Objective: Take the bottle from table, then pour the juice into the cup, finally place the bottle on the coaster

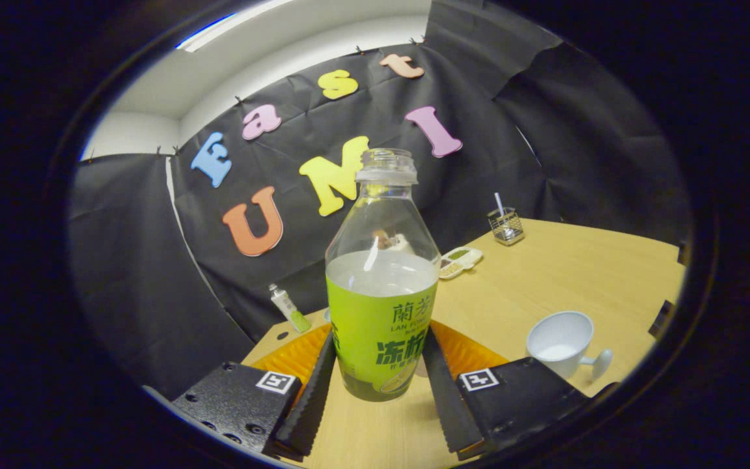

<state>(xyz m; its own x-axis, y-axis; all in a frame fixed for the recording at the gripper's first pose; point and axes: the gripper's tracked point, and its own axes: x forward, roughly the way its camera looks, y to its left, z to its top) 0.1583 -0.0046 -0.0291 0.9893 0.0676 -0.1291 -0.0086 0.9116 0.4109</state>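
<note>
One tube (286, 306) lies left of the bottle (381, 286). One bottle, uncapped, stands on the table (564, 273) between the fingers (313, 391) of the gripper (380, 384), which grasp it. Right of the bottle: one remote (459, 262), one wire holder (506, 225), one cup (562, 350).

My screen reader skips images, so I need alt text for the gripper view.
An uncapped bottle with a green label stands gripped between the tongs, partly full. A white cup sits to its right on the wooden table; an orange coaster lies behind the bottle.
</note>
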